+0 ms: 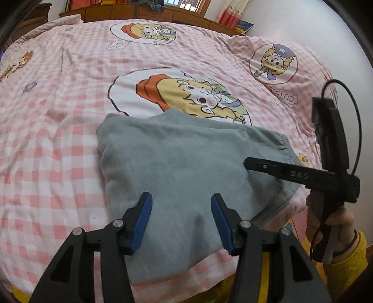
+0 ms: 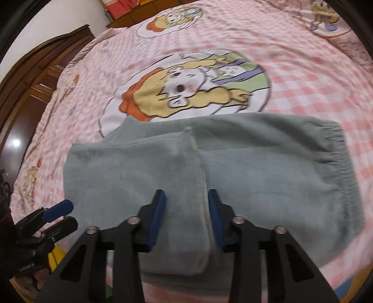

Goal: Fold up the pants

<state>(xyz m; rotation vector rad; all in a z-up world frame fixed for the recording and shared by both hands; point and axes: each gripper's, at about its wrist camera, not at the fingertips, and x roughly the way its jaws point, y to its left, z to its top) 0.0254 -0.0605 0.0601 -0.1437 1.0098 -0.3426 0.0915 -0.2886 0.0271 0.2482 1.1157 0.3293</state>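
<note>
Grey-green fleece pants [image 1: 177,163] lie folded on the pink checked bedcover [image 1: 58,139], with the elastic waistband [image 2: 338,153] to the right. My left gripper [image 1: 181,219] hovers open over the near left part of the pants, and nothing sits between its blue pads. It also shows at the lower left of the right wrist view as the left gripper [image 2: 63,216]. My right gripper [image 2: 186,202] is low over the near edge of the pants [image 2: 256,174], where a cuff seam [image 2: 200,177] runs between its pads, which stand apart. From the side, the right gripper's finger [image 1: 258,164] rests over the pants' right part.
A hand in a yellow sleeve [image 1: 345,254] holds the right gripper's handle. Cartoon prints cover the bedcover's middle [image 2: 186,86]. A wooden headboard shelf [image 1: 139,14] runs along the far side and a dark wooden wardrobe [image 2: 30,93] stands left. The bed's near edge lies just below the pants.
</note>
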